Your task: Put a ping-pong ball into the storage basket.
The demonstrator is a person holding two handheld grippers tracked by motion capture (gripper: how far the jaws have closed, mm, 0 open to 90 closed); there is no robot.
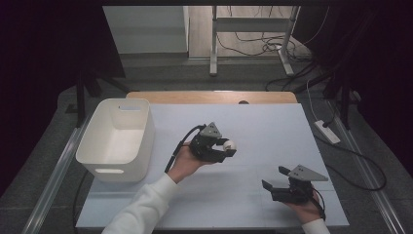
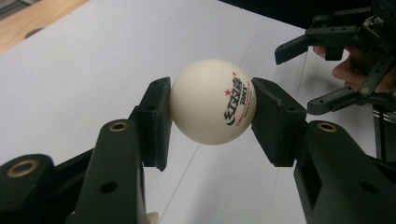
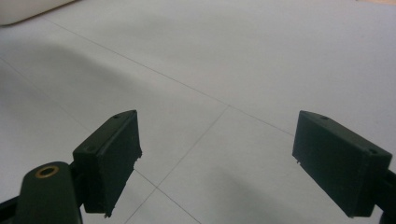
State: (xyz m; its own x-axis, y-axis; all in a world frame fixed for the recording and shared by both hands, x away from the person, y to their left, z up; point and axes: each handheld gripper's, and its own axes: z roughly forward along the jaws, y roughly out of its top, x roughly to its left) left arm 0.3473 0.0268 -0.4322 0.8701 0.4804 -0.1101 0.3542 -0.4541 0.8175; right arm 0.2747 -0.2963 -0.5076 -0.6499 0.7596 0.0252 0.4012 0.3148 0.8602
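A white ball [image 2: 213,101] is held between the jaws of the left gripper [image 1: 220,147], clamped at its widest part, with both pads pressed against its sides and the printed logo facing the camera in the left gripper view. In the high view the ball [image 1: 230,145] is seen above the white mat [image 1: 272,126] near the table's middle, apparently lifted clear of the surface, though the gap under it cannot be judged with certainty. The step in hand is judged to be the carrying of the ball after pickup. A white bin [image 1: 117,139] stands at the left side of the mat, well apart from the ball, and is the likely place for it. The next move would then call for the left gripper to be swung leftward, raised over the bin's near rim, and brought above the open inside before the jaws are spread. The grip should be kept firm on the way, since a smooth round ball may slip out of flat pads. The right gripper [image 1: 281,183] is held low at the near right of the mat, its jaws standing wide with nothing between them, as the right gripper view shows.
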